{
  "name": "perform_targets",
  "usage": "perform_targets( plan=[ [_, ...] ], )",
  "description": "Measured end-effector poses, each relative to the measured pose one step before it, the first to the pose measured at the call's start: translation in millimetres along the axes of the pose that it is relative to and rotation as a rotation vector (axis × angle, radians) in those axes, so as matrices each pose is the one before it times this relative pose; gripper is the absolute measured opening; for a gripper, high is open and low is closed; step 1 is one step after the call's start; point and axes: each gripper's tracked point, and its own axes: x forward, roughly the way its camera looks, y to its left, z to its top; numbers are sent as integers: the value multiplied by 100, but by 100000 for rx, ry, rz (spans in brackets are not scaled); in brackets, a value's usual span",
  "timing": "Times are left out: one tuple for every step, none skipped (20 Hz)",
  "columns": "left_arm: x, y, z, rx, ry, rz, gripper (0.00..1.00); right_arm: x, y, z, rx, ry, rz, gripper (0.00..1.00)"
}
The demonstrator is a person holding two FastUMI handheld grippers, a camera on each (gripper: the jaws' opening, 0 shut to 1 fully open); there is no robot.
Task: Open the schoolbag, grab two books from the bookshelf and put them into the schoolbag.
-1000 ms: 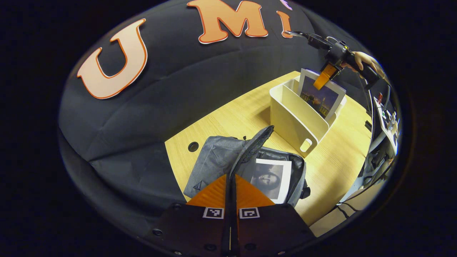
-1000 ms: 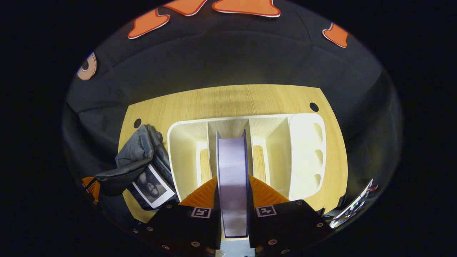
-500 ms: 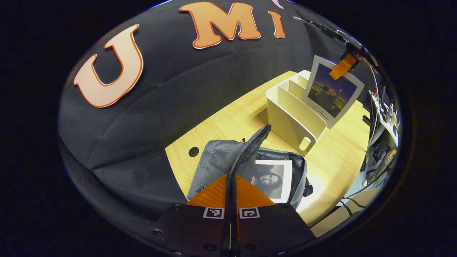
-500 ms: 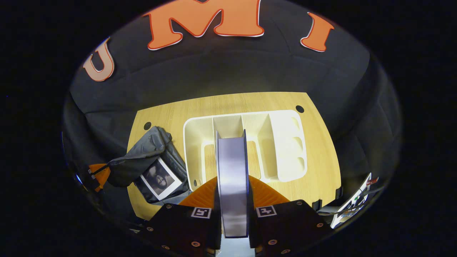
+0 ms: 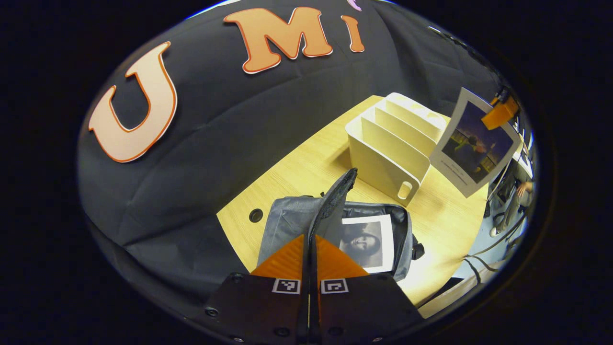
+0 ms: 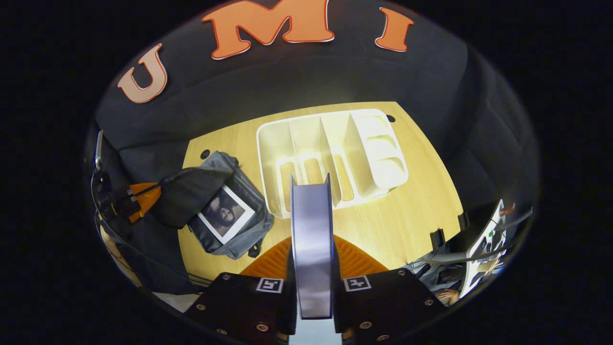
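Now our right gripper (image 6: 312, 268), clamped on the second book (image 6: 312, 239), has lifted it clear of the shelf (image 6: 330, 153), while our left gripper (image 5: 310, 261) stays pinched on the bag (image 5: 287, 220) flap (image 5: 330, 206), ready for loading.

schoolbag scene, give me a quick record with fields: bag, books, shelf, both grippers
schoolbag: grey, lying open on the wooden table
flap: held up, pinched by the left gripper
first book: lying flat inside the schoolbag
second book: in the air beside the bookshelf, clamped by the right gripper
bookshelf: cream, upright dividers, no books visible in its slots
done: bag open, one book in
left to do: second book into the schoolbag
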Motion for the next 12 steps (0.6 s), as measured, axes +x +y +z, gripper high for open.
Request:
perform_targets(
  plan=[
    [88,122,111,491,-251,-342,2,-133,649,-1001,1747,547,1507,31],
    [44,-10,106,711,-264,-516,2,-237,610,-943,2938,946,1910,31],
    [60,-40,14,683,-479,-509,2,-59,615,-977,1980,1463,1912,31],
    [-13,-167,144,574,-389,-802,2,21,343,-628,1672,549,1370,31],
    [-103,-117,44,597,-207,-833,1,129,466,-470,1120,-151,952,31],
    [6,-147,62,504,-133,-775,1,141,532,-250,291,-459,1138,31],
    [-23,-111,6,780,126,-469,1,155,836,-79,408,-801,1898,31],
    [72,18,41,911,143,-90,1,222,976,-93,1007,-582,2753,31],
    [-127,143,45,745,169,74,1,201,1174,-127,1291,-172,3505,31],
    [-159,45,130,594,144,-8,1,237,1016,-24,1134,-141,3659,31],
    [61,-86,-60,583,3,30,1,237,877,6,1179,-240,2834,31],
    [-109,26,126,426,71,82,1,343,760,29,418,20,2419,31]
  ],
)
